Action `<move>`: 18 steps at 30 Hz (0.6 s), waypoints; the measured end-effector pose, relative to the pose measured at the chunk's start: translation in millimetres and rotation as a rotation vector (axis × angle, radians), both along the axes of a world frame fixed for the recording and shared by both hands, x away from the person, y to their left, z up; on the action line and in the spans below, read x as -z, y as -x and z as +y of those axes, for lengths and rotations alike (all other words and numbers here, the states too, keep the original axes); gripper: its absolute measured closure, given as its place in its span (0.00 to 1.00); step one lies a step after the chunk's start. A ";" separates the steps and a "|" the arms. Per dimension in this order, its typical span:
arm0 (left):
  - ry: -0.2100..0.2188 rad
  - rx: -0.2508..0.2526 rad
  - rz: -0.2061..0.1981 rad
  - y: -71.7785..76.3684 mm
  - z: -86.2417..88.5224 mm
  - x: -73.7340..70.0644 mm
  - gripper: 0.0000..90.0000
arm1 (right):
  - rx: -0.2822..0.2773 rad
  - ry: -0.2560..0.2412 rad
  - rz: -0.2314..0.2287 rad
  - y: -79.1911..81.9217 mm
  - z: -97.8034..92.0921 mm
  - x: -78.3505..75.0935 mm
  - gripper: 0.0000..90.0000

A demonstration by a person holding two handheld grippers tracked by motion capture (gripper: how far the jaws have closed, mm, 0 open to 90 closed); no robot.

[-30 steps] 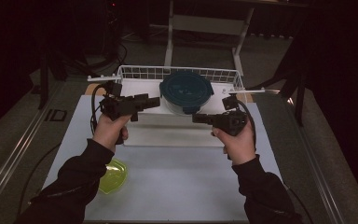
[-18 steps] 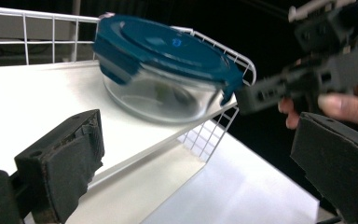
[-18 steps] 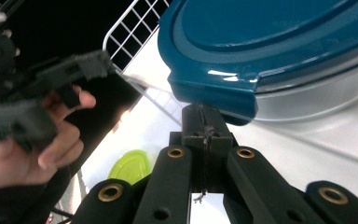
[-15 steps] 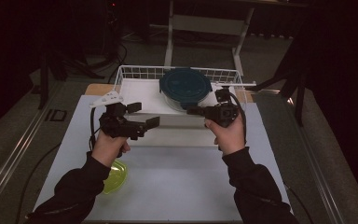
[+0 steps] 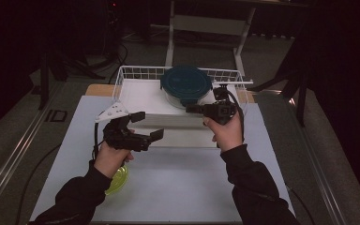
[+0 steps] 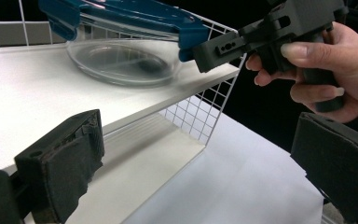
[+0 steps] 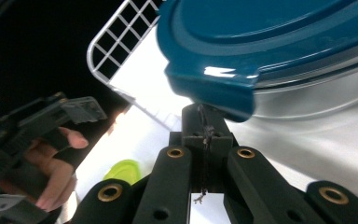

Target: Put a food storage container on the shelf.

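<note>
your right gripper (image 5: 193, 109) sits pressed together beneath the teal lid's (image 5: 186, 78) tab, on the bowl (image 6: 116, 63) in the far basket (image 5: 122, 77). your left gripper (image 5: 147, 125) hangs apart, nearer.

teal lid (image 5: 186, 83), white wire basket (image 5: 136, 73), lime-green dish (image 5: 117, 180), black tools, white table (image 5: 178, 183).

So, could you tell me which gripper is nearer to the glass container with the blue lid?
The right gripper: its shut jaws sit just under the lid's clip tab at the container's front edge. The left gripper hangs open over the table, in front of the wire basket.
</note>
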State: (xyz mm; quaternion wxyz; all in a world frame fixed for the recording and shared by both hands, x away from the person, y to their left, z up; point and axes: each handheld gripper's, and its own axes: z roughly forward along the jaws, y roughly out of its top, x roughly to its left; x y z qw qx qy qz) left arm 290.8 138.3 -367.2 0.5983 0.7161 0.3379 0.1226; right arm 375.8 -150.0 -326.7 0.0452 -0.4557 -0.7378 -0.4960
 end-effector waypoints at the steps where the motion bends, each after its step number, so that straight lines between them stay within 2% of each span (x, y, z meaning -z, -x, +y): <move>1: -0.005 -0.001 -0.007 1.9 0.2 0.4 0.02 | -0.007 0.004 -0.010 2.9 0.7 -0.9 0.98; 5: -0.022 0.010 -0.019 8.3 1.5 2.2 0.02 | -0.034 0.034 -0.068 16.4 4.0 -3.2 0.90; 8: -0.027 0.015 -0.035 14.0 2.6 2.8 0.02 | -0.059 0.037 -0.096 25.6 3.6 -1.5 0.82; 11: -0.032 0.024 -0.050 19.4 3.7 2.7 0.02 | -0.081 0.022 -0.135 34.7 1.0 1.1 0.65; 16: -0.028 0.046 -0.055 27.2 4.9 5.7 0.02 | -0.084 -0.018 -0.184 48.2 -6.6 9.3 0.38; 17: -0.029 0.054 -0.058 28.9 5.1 6.9 0.02 | -0.083 -0.036 -0.189 50.5 -8.4 11.7 0.30; 18: -0.032 0.054 -0.058 30.8 5.3 8.2 0.01 | -0.108 -0.043 -0.212 53.3 -10.6 14.9 0.21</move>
